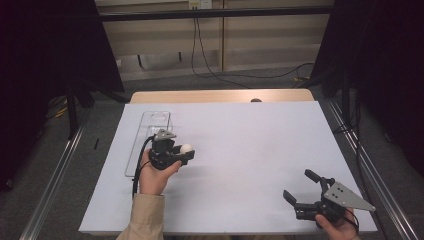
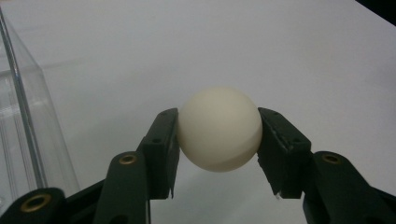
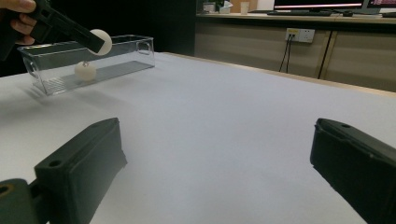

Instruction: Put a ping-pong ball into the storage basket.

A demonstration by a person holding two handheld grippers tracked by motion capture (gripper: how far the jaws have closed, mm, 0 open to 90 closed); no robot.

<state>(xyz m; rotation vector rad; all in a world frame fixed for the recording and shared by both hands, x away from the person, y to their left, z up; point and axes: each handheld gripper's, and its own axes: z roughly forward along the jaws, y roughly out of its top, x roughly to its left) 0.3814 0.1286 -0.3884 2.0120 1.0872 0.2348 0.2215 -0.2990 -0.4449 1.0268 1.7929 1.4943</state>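
Ball (image 2: 219, 128), matte cream-white and smooth, sits clamped between the flat black pads of the left gripper (image 2: 218, 140), raised above the white table sheet (image 1: 240, 150) just beside a long clear plastic box (image 1: 150, 135) with rounded corners. From the right gripper view a second white ball (image 3: 86, 70) rests on the ribbed floor inside that transparent box, below the held one. At the table's near right corner the right gripper (image 1: 302, 187) lies low in a hand, its blocky dark jaws spread wide with nothing between them, a grey three-cornered plate on top
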